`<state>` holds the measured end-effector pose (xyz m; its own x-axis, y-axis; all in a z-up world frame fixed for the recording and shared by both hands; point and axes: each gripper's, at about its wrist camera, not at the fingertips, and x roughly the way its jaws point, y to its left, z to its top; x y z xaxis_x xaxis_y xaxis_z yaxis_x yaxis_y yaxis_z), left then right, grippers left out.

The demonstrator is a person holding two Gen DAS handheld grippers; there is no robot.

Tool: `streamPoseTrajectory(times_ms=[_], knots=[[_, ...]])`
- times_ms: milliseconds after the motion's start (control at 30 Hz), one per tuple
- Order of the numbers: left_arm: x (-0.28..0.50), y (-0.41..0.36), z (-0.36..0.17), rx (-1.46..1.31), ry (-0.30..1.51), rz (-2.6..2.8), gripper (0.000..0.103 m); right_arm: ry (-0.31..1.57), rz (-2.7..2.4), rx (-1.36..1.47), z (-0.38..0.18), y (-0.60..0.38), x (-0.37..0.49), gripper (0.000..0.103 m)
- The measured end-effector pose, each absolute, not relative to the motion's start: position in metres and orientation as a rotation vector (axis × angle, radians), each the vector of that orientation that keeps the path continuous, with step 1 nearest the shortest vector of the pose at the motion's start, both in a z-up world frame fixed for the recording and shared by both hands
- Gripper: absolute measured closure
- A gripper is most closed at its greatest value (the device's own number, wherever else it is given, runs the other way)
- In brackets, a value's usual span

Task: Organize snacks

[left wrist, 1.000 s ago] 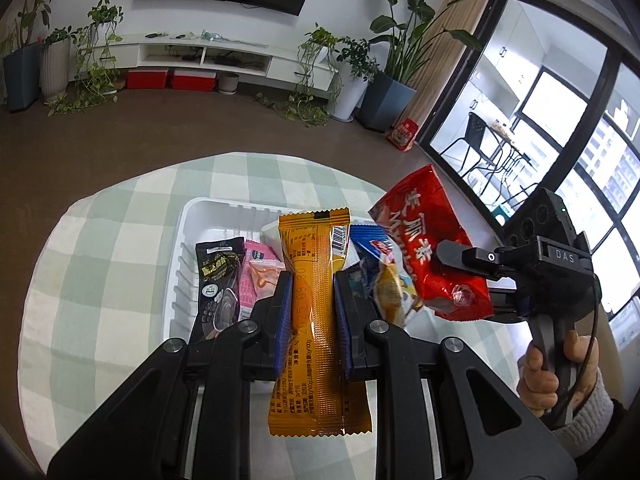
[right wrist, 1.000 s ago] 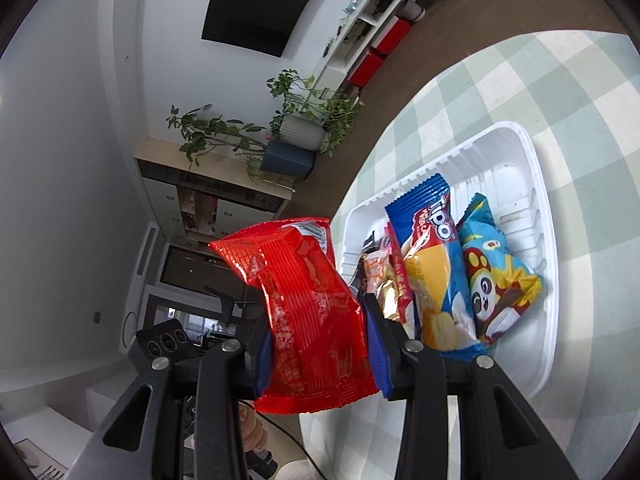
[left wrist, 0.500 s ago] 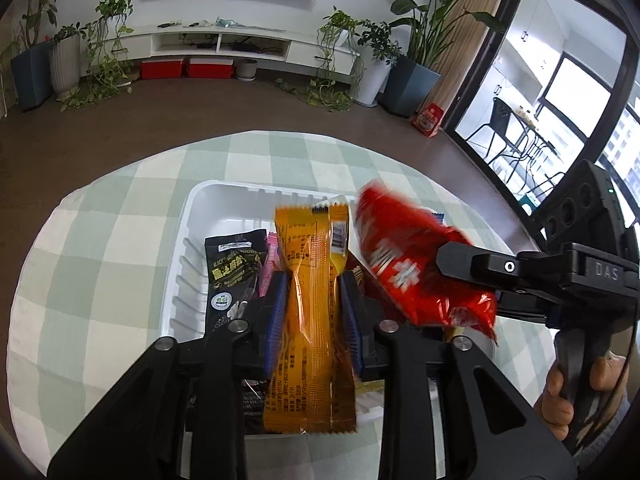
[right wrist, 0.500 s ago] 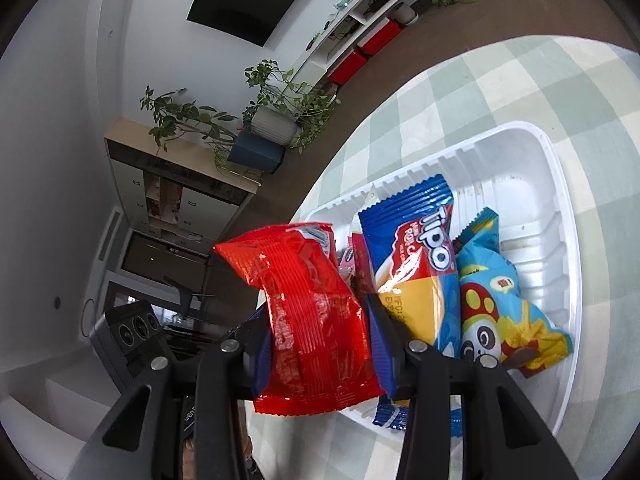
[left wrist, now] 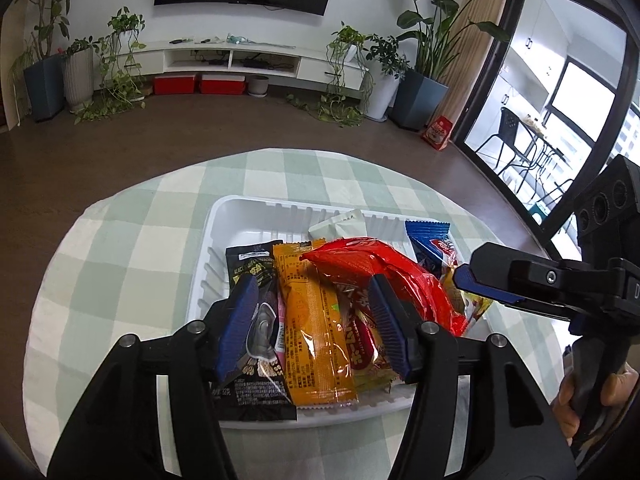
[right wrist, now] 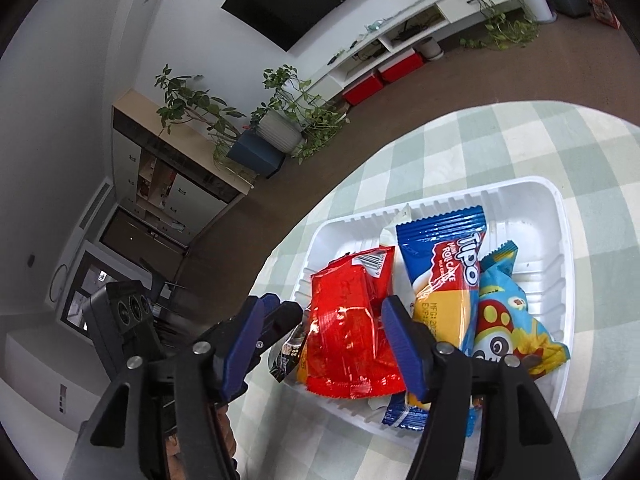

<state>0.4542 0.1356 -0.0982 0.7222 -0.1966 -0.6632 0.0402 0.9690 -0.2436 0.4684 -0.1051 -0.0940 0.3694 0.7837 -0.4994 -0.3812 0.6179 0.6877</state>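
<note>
White tray on the green-checked desk, packed with snacks. Orange packet lying flat in the tray, long axis running from the near rim toward the far wall, printed end pointing away from the left wrist camera. Left gripper over it with fingers just been opening, now spread clear of both long edges, pads touching nothing, packet resting loose between them. Red packet dropped beside the orange one, overlapping it, long axis roughly parallel, barcode end toward the far wall. Right gripper likewise just been opening, fingers parted on either side of the red packet, not pressing it. Black packet at the left, blue roll-cake packet and cartoon packet at the right, all lengthwise the same way.
</note>
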Motion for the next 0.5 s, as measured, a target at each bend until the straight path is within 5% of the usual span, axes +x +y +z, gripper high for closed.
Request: streamPoseTrajectory(times_ms=[133,500], knots=[[0.436,0.133,-0.088,-0.21,0.724,-0.121,0.046,0.879,0.783,0.477,-0.085,-0.11,0.451,0.033],[0.349,0.111,-0.047,-0.133,0.613,-0.067,0.015,0.737,0.703,0.408,-0.05,-0.145,0.379,0.013]])
